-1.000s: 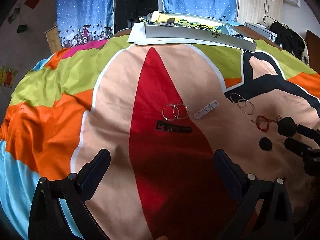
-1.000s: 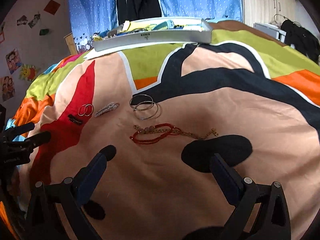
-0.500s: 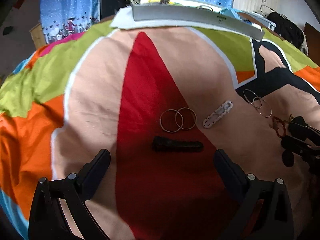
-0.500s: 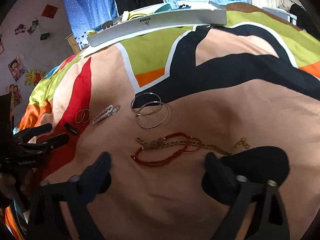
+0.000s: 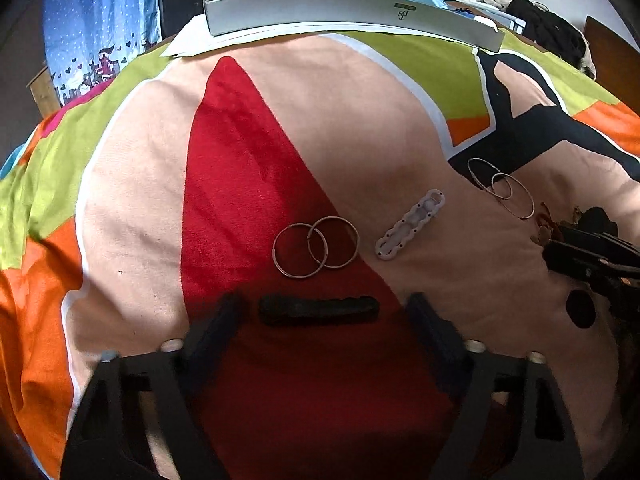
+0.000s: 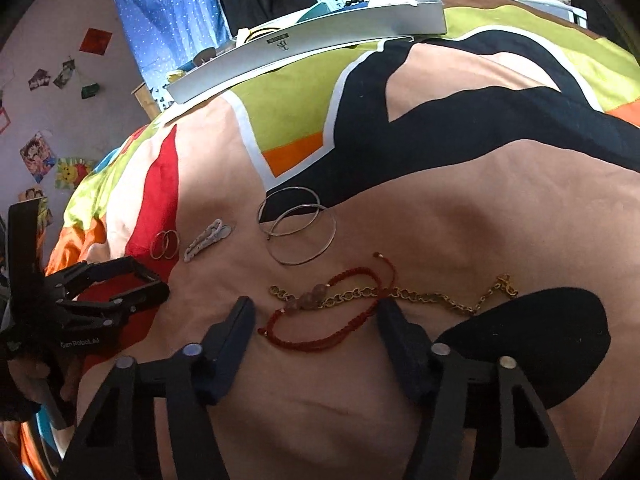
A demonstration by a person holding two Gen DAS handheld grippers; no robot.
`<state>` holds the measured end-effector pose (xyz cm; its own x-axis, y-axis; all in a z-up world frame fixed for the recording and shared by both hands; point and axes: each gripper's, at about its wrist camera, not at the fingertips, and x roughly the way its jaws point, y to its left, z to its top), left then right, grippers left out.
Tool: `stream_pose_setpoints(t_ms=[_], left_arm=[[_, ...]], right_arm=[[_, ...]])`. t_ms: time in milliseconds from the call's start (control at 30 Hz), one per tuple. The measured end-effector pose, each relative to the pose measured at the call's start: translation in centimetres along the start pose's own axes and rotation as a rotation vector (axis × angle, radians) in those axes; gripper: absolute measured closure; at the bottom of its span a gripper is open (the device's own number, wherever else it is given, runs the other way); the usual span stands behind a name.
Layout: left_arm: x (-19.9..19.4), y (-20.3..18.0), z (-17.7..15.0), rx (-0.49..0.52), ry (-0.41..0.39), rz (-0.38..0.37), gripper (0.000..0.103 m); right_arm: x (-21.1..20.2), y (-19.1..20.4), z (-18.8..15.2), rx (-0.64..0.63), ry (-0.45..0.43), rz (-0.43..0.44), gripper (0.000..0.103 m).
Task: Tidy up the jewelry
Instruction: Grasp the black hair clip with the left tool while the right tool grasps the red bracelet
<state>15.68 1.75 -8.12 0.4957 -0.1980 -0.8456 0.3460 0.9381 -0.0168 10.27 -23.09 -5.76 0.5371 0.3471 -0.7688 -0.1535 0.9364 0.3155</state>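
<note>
- Bright patchwork bedding [image 5: 132, 208] covers the bed, with a long silver tray [image 5: 348, 12] at 12 o'clock along the far edge, in front of blue curtains.
- Left gripper [image 5: 320, 320]: fingers spread apart, straddling the dark hair clip [image 5: 318, 310] that lies crosswise on the red patch; nothing clamped.
- Just past the clip, at 12 o'clock, two small hoop earrings [image 5: 316, 246] overlap; a white clip [image 5: 410, 224] lies at 1 o'clock beside them.
- Right gripper [image 6: 316, 324]: fingers likewise apart, flanking the red cord bracelet [image 6: 320, 340], which is tangled with a gold chain [image 6: 420, 296]; thin silver bangles [image 6: 298, 224] lie at 12 o'clock beyond.
- Risks, as I judge them: closing on the cord could drag the chain along, since the two cross; soft bedding may bunch into either pinch; the flat dark clip could slip or be pushed towards the hoops.
</note>
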Motion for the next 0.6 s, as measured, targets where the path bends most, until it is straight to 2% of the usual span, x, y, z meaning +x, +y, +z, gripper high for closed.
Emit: stream_pose_setpoints(t_ms=[100, 267, 600], left_arm=[[-0.1, -0.3, -0.2, -0.002, -0.001, -0.011, 0.049], [-0.3, -0.6, -0.5, -0.008, -0.002, -0.015, 0.049], [-1.9, -2.4, -1.5, -0.057, 0.008, -0.066, 0.049]], right_arm=[[0.0, 0.2, 0.0, -0.009, 0.003, -0.016, 0.056], [0.0, 0.5, -0.1, -0.018, 0.006, -0.022, 0.068], [-0.3, 1.0, -0.6, -0.009, 0.018, 0.031, 0.093]])
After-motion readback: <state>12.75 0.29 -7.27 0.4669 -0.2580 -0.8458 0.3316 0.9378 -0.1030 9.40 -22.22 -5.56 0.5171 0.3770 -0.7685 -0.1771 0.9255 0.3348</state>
